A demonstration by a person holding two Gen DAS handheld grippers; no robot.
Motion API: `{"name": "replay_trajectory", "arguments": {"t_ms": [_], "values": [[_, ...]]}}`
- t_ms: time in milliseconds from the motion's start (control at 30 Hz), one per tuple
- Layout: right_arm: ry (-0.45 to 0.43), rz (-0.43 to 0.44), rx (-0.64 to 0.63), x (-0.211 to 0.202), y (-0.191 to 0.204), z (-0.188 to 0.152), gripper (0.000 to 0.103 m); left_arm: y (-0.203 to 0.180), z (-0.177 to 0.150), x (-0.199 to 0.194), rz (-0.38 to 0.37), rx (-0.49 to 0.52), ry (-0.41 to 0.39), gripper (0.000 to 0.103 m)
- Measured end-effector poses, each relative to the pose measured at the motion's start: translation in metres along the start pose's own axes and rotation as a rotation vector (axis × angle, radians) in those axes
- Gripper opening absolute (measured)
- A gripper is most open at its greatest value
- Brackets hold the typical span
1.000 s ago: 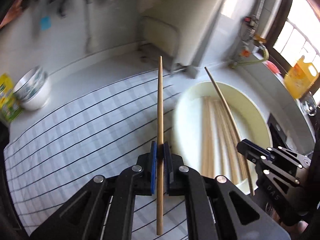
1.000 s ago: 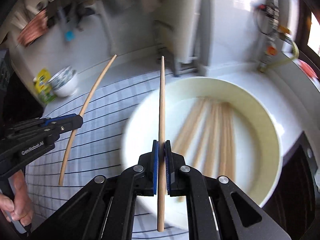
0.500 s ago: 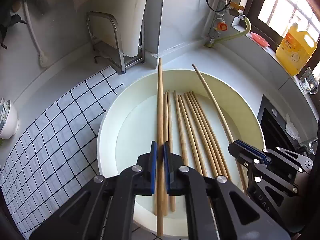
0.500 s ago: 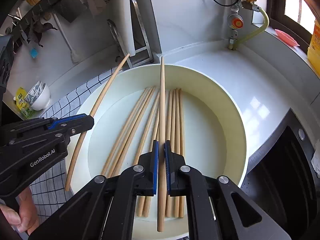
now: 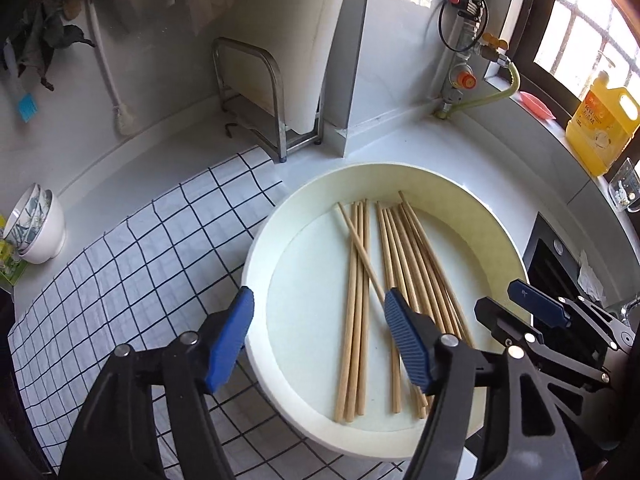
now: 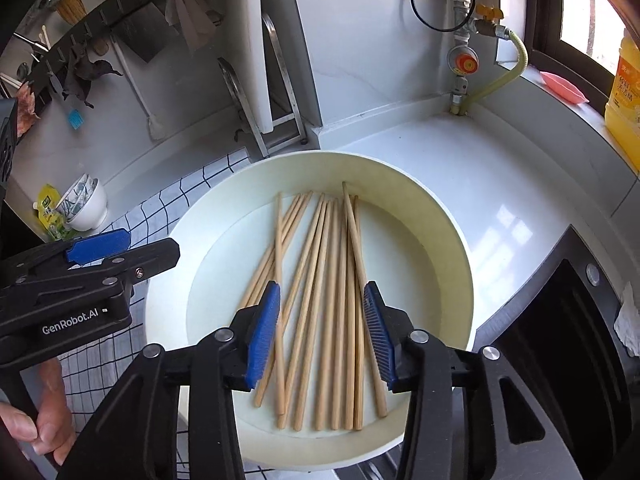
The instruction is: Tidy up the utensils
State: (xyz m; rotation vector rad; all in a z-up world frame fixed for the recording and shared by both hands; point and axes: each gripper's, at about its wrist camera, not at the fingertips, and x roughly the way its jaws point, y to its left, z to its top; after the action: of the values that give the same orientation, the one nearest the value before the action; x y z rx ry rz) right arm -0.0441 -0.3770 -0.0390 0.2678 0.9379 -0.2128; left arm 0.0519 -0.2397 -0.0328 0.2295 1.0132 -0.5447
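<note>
Several wooden chopsticks [image 5: 394, 276] lie in a round cream tray [image 5: 472, 216] on the counter; they also show in the right wrist view [image 6: 324, 292] inside the same tray [image 6: 440, 232]. My left gripper [image 5: 320, 316] is open and empty, just above the tray's near left rim. My right gripper [image 6: 320, 308] is open and empty, above the chopsticks at the tray's near side. The right gripper shows at the right in the left wrist view [image 5: 516, 300]. The left gripper shows at the left in the right wrist view [image 6: 120, 244].
A checked cloth [image 5: 132, 264] lies left of the tray. Stacked bowls [image 5: 36, 228] stand at the far left. A metal rack with a cutting board [image 5: 276, 92] stands behind. A gas valve and hose [image 5: 460, 76], a yellow oil bottle [image 5: 600, 124] and a stove edge [image 6: 568, 320] are to the right.
Both grippers were shut on one chopstick each and moved over the tray. Both have opened, and the two chopsticks now lie in the tray with the others.
</note>
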Motion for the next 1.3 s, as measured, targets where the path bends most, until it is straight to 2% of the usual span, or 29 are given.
{"name": "replay_trajectory", "arguments": {"t_ms": [133,267,500,667,800,1300], "values": [[-0.011,-0.009,-0.008,-0.008,0.006,-0.002,0.045,0.005,-0.003,-0.01,0.01,-0.01,-0.013,0.073],[-0.018,-0.023,-0.022,-0.015,0.012,-0.004,0.049,0.01,-0.005,-0.02,0.031,-0.021,-0.024,0.082],[-0.022,-0.047,-0.02,-0.025,0.018,-0.01,0.058,0.014,-0.007,-0.033,0.053,-0.03,-0.038,0.089],[-0.02,-0.045,-0.02,-0.031,0.022,-0.014,0.06,0.015,-0.01,-0.041,0.061,-0.031,-0.038,0.089],[-0.019,-0.048,-0.019,-0.034,0.024,-0.017,0.063,0.018,-0.011,-0.049,0.064,-0.038,-0.054,0.093],[-0.044,-0.066,-0.021,-0.048,0.031,-0.02,0.065,0.023,-0.017,-0.07,0.097,-0.034,-0.082,0.096]]}}
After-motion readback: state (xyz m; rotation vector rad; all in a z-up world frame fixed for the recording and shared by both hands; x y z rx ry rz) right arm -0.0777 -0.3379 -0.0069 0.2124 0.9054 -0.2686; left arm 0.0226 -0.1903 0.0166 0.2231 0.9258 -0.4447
